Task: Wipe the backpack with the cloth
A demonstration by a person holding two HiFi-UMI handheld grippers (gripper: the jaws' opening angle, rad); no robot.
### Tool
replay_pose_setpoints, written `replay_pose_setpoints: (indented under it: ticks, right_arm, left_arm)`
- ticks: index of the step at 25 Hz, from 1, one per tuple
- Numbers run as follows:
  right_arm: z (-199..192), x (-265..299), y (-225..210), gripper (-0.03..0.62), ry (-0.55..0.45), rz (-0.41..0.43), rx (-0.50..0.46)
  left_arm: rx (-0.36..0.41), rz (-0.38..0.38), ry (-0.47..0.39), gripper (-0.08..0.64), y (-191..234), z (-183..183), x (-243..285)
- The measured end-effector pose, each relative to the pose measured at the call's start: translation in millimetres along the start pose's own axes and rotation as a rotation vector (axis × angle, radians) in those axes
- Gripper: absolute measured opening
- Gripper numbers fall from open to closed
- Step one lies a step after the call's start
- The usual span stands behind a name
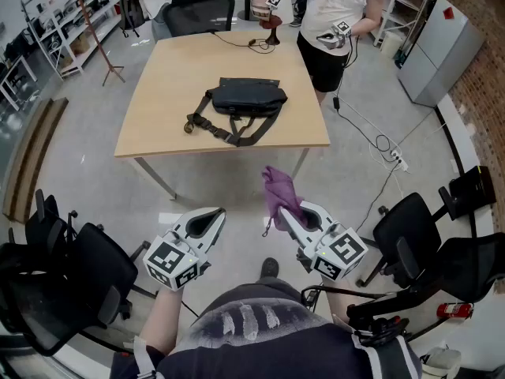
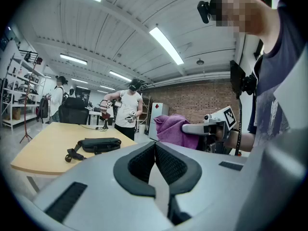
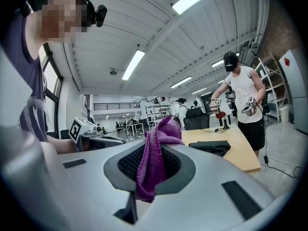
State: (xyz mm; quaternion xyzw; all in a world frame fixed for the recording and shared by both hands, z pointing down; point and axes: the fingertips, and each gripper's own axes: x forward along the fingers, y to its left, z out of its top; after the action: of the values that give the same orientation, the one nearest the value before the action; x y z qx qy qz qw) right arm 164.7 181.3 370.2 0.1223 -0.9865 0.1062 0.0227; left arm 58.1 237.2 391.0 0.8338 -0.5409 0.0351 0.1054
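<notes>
While the right claw [image 1: 289, 212] clenches the purple cloth [image 1: 278, 189] and the left claw [image 1: 213, 216] sits closed and empty, the backpack [image 1: 241, 99] lies crosswise on the surface [image 1: 158, 93], well ahead of both.

Your cloth [image 1: 278, 189] is purple and the backpack [image 1: 251, 97] black (its straps [image 1: 237, 137] a dull olive). The tabletop [image 1: 170, 77] under it is pale tan.

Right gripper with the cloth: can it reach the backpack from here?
Probably not yet. The right gripper, shut on the cloth, hangs over the floor short of the table, and the backpack lies mid-table. Nothing stands between them, so a step forward should do.
</notes>
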Motion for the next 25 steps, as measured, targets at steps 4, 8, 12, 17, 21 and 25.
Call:
replay_pose_setpoints:
  ticks: [4, 8, 12, 17, 21, 25]
  right_arm:
    - [9, -3, -59, 0.031, 0.005, 0.024, -0.004]
    - [15, -7, -107, 0.031, 0.010, 0.030, -0.001]
    - [23, -8, -139, 0.031, -0.007, 0.022, 0.007]
    - [25, 1, -165, 0.031, -0.007, 0.007, 0.015]
    - [25, 14, -176, 0.031, 0.014, -0.009, 0.020]
    - [23, 41, -186, 0.031, 0.072, -0.023, 0.010]
  left_arm:
    - [0.013, 0.006, 0.008, 0.011, 6, 15, 62]
    - [0.018, 0.001, 0.025, 0.011, 8, 22, 110]
    - [0.036, 0.001, 0.039, 0.010, 14, 30, 138]
    - [0.045, 0.001, 0.039, 0.010, 34, 38, 159]
    - [0.019, -0.015, 0.043, 0.011, 57, 32, 172]
    - [0.002, -0.043, 0.020, 0.010, 93, 34, 184]
